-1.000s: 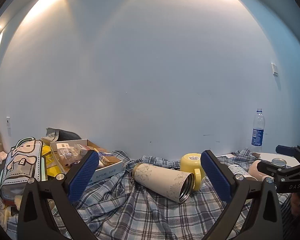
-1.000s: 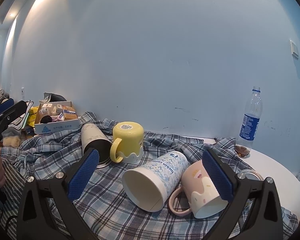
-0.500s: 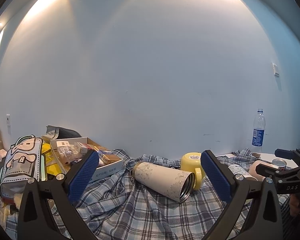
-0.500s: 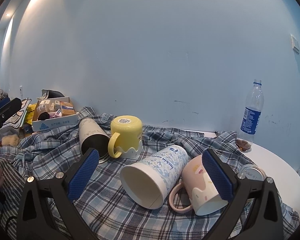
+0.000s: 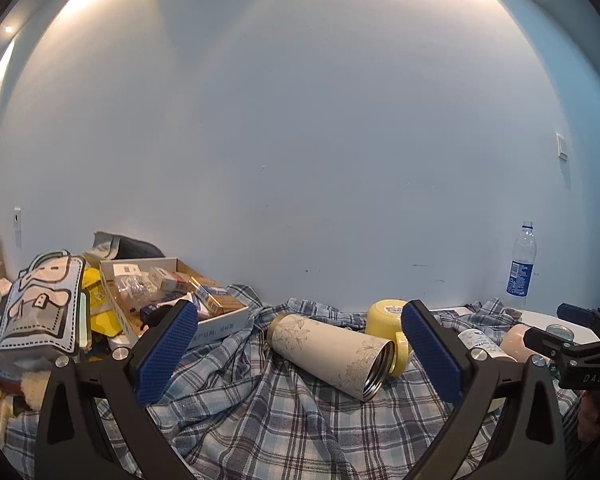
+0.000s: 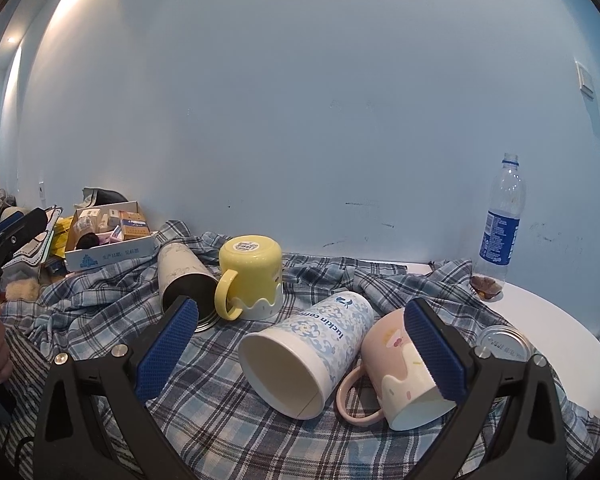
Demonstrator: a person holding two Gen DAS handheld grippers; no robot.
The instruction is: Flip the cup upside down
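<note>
Paper cup (image 6: pixel 306 356) on its side, mouth open, beside pink mug (image 6: pixel 400 372); nothing inside

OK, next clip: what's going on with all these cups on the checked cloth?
A person holds a gripper in each hand, both open and holding nothing. The right gripper faces the blue-patterned paper cup and the pink mug, both lying on their sides. The left gripper faces the cream tumbler, also lying down. The yellow mug already stands upside down. No flip is under way at this moment.
</note>
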